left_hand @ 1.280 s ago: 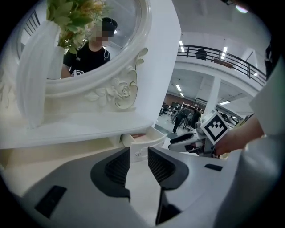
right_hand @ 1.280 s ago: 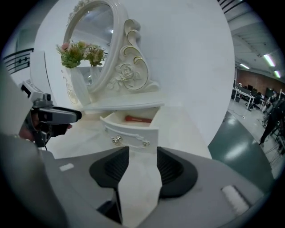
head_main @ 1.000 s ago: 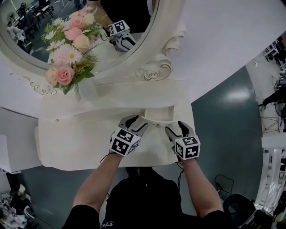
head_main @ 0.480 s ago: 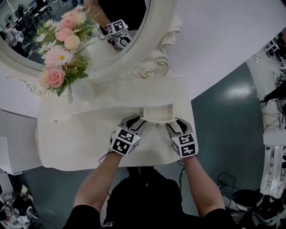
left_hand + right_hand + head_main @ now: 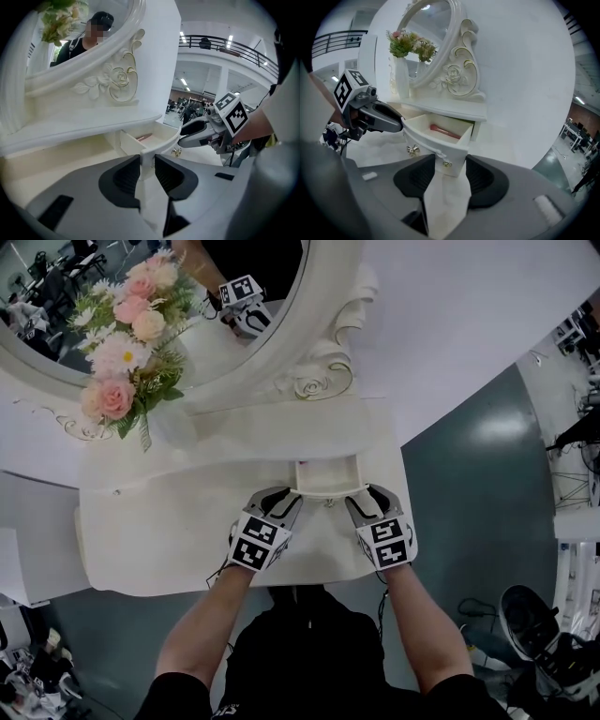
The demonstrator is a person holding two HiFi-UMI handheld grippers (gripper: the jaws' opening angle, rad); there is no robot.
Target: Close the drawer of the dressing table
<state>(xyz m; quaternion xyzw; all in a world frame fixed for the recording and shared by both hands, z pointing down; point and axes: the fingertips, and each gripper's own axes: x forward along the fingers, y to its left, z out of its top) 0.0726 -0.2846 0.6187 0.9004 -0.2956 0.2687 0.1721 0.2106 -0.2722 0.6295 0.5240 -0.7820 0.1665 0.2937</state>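
The white dressing table's small drawer (image 5: pixel 328 479) stands partly open under the table top, with a pink stick-like item (image 5: pixel 445 132) lying inside. My left gripper (image 5: pixel 281 495) has just been closing, and its pads clamp the left end of the curved drawer front (image 5: pixel 154 136). My right gripper (image 5: pixel 367 495) has also just closed in, and the front's right corner (image 5: pixel 436 136) sits pressed between its pads. A small metal knob (image 5: pixel 413 150) shows on the front between the two grippers. In each gripper view the other gripper appears beside the drawer.
An oval mirror in a carved white frame (image 5: pixel 323 371) rises behind the table top (image 5: pixel 169 521). A vase of pink and white flowers (image 5: pixel 127 343) stands at the back left. Grey-green floor (image 5: pixel 487 474) lies to the right of the table.
Both grippers' jaws have narrowed from wide open onto the ends of the drawer front. The right gripper has rolled so that its marker cube faces up more squarely.
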